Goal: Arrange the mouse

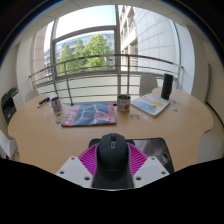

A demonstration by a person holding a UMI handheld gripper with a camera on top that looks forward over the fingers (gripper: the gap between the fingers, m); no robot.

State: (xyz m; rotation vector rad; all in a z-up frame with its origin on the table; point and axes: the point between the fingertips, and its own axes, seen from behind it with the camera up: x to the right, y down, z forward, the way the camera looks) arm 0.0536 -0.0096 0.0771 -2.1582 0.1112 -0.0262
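Note:
A black computer mouse [111,153] sits between my two fingers, its nose pointing away from me. The pink pads [90,158] press against both its sides. My gripper [111,160] is shut on the mouse and holds it over the near edge of a round wooden table [40,130]. A dark mouse mat [150,148] lies on the table just under and to the right of the mouse.
Beyond the fingers lie a pink-and-blue magazine [89,113], a printed cup [124,102], an open booklet [150,104] and a small can [56,106]. A dark upright object [167,87] stands at the far right. A railing and large windows lie behind the table.

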